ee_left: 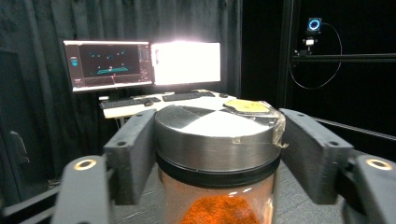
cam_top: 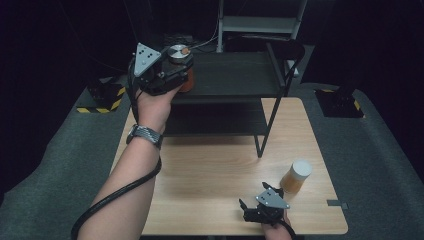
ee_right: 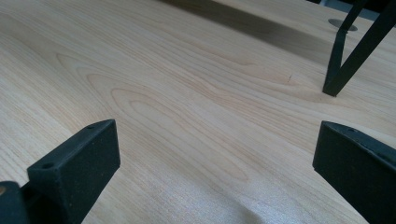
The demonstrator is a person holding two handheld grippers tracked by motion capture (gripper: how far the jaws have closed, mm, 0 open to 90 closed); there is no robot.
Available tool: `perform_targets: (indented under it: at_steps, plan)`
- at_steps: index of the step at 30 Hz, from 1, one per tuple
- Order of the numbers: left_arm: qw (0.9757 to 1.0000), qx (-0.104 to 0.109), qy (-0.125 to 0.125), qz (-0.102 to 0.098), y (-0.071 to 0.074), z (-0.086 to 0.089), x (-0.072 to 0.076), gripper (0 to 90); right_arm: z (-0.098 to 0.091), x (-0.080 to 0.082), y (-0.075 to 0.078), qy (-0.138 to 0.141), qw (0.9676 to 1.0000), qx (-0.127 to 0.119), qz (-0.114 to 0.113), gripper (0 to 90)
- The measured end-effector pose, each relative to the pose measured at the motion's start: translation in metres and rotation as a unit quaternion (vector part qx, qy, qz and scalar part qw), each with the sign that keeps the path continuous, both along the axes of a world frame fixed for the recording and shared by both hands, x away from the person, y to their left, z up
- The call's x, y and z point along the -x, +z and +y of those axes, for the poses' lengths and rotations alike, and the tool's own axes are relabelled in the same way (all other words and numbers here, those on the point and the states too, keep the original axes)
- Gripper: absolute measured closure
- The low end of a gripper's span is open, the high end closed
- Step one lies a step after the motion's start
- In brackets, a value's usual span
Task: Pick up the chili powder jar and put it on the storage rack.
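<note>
Up on the black shelf [cam_top: 235, 80], a jar [ee_left: 217, 154] with a steel lid and orange powder inside stands between the fingers [ee_left: 133, 154] of the left gripper [cam_top: 167, 67], which flank the lid and the jar's neck. A sliver of gap shows on both sides, so the fingers look released rather than clamped, and the jar appears to rest on the shelf by its own weight. That fits a placement just made, with the hand level so the jar is not tipped as the gripper backs off. Tape and a yellowish disc sit on the lid's far edge. Down on the tabletop [cam_top: 210, 170], the right gripper [cam_top: 262, 206] lies low near the front edge, its fingers [ee_right: 77, 163] spread wide over bare wood, holding nothing. A second jar [cam_top: 296, 176], white-capped with amber contents, stands just beyond it, likely next for shelving.
</note>
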State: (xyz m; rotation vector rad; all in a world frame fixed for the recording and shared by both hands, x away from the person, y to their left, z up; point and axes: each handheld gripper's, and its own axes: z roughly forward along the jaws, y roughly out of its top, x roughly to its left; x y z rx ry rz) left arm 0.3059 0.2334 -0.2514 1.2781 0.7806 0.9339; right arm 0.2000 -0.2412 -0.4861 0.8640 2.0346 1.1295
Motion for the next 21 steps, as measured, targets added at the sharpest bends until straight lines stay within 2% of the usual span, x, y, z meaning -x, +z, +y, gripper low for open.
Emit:
perform_targets:
  at_steps: [2,5,7,9,21]
  plan:
    - [1.0000,0.001,0.003,0.000,0.000,-0.001,0.001,24.0,0.000,0.000,0.000,0.000,1.0000,0.000,0.000,0.0]
    - [0.9999,0.007,0.006,0.004,0.001,-0.001,0.003,12.4,0.001,0.000,0.000,0.000,1.0000,0.002,-0.001,0.0]
    - [0.9999,0.011,0.011,0.005,0.002,-0.002,0.007,8.1,0.001,0.000,0.000,0.001,1.0000,0.003,-0.002,0.0]
    - [0.9998,0.007,0.018,0.008,0.002,-0.004,0.011,1.5,0.001,0.000,0.000,0.001,1.0000,0.004,-0.001,0.0]
    - [0.9999,0.005,0.003,0.008,-0.005,0.010,0.032,0.4,0.003,0.001,0.000,0.001,0.9999,0.010,-0.004,0.0]
